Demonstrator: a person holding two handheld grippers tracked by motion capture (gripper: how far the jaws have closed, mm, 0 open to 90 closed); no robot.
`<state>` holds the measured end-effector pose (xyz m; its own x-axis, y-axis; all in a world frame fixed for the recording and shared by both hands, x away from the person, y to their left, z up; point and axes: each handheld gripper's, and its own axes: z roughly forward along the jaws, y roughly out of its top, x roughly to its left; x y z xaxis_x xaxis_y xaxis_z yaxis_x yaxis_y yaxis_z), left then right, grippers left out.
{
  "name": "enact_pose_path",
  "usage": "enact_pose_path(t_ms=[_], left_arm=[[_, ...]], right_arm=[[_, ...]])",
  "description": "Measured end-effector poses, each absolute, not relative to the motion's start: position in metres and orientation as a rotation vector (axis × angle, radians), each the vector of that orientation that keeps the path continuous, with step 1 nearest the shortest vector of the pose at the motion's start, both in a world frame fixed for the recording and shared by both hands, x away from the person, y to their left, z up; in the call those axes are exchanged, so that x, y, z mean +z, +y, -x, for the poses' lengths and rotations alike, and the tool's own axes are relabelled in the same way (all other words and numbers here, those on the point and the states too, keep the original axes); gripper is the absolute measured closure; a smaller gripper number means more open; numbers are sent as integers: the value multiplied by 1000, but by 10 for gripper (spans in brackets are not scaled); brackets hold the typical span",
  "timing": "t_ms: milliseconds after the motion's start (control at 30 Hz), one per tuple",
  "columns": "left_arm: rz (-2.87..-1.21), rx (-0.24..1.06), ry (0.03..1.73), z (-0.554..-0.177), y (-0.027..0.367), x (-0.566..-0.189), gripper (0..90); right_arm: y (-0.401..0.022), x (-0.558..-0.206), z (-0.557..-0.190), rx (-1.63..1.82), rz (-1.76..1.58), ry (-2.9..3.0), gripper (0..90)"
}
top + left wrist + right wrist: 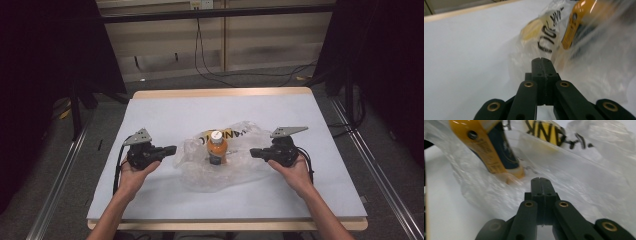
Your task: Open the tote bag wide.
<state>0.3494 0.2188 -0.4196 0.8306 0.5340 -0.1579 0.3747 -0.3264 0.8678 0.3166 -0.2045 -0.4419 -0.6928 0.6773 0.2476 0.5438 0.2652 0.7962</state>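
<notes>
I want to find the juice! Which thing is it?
Look at the middle of the white table, between the two grippers. On the crinkly clear plastic bag stands a small orange bottle. It is the only upright thing, with a white cap.

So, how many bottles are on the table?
1. The bottle stands upright on the plastic bag, mid-table between the grippers. The crumpled bag might hide more.

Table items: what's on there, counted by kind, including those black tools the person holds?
Orange bottle: 1
Clear plastic bag: 1
Handheld grippers, left gripper and right gripper, jaws closed on nothing: 2
Total: 4
</notes>
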Motion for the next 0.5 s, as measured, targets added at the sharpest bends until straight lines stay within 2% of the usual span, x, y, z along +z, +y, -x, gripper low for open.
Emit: enact_pose_path(t_ms=[233,500], left_arm=[[-2016,192,579,-355,182,-393,900],[-2200,72,455,-337,149,-435,900]], right_arm=[[-183,-438,-318,1382,-1103,2417,900],[-163,-449,-333,1348,-1092,2469,900]])
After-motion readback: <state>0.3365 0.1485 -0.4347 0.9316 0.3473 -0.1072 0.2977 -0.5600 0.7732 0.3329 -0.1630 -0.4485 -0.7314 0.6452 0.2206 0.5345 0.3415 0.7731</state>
